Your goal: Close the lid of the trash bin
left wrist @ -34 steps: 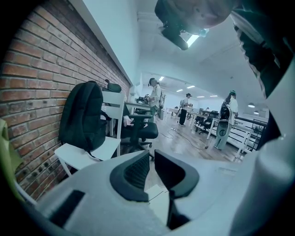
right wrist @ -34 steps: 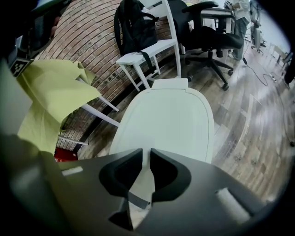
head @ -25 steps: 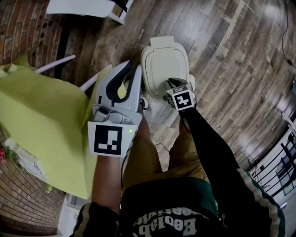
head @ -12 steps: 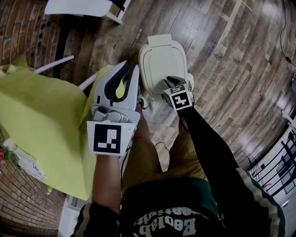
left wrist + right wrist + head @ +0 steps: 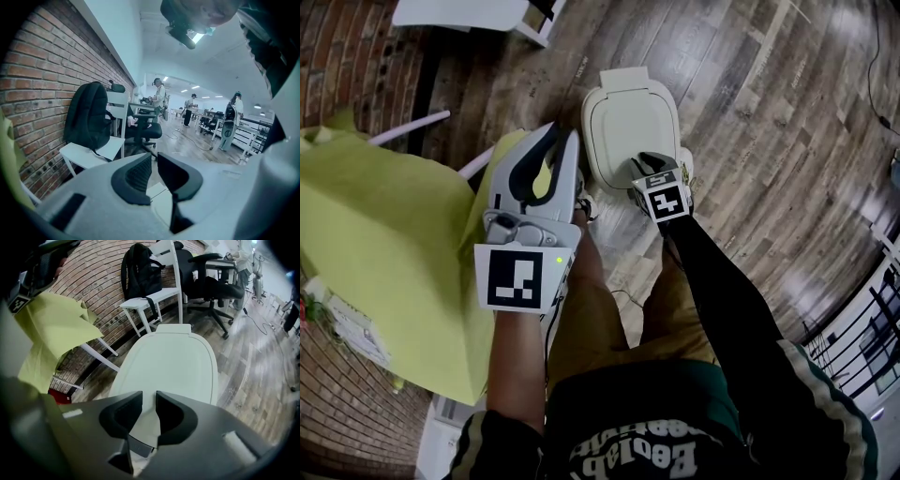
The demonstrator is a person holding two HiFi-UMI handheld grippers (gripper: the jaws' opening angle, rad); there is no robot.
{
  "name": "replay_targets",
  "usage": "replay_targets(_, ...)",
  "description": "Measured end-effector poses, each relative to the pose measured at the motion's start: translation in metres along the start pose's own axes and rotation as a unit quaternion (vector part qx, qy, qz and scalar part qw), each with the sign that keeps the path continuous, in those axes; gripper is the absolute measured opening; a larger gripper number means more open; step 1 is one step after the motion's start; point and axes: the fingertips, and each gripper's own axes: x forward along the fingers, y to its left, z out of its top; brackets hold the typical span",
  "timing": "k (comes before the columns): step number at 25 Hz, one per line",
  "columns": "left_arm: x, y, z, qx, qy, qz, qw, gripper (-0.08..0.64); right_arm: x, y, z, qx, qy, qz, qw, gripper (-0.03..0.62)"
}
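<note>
Jaws of the right gripper [image 5: 149, 399] have just been opening while it is staying at the front edge of the lid [image 5: 626, 117]; they are standing apart, straddling that edge without pinching it. This white lid is lying flat, looking fully down, above the wooden floor [image 5: 750, 112]. The left gripper [image 5: 154, 161] is hovering aside, jaws slightly parted, empty. The release is probably calling for a straight lift clear, not dragging the edge up

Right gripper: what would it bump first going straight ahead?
Probably the trash bin's lid, lying shut right beneath the right gripper. Its fingers have just been opening; the lid's near edge shows between them, not pinched.
</note>
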Motion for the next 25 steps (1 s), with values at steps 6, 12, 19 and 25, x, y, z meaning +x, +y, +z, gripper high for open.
replay_targets(6,-0.001,-0.001,0.000,0.000,0.000,-0.002,1.0000,0.049,0.000,-0.001,0.000,-0.001,0.000,0.000,1.000,0.101)
replay_targets(12,-0.003,0.000,-0.003,0.001,0.002,0.001,1.0000,0.049,-0.002,0.000,0.001,-0.003,-0.008,-0.002,1.000,0.103)
replay_targets(19,-0.006,-0.004,0.007,-0.004,-0.003,0.006,1.0000,0.049,-0.035,-0.005,0.013,-0.024,-0.055,-0.005,0.998,0.118)
replay_targets(25,-0.006,-0.011,0.031,-0.004,-0.018,0.012,0.9998,0.049,-0.073,-0.007,0.054,-0.033,-0.122,-0.005,0.992,0.087)
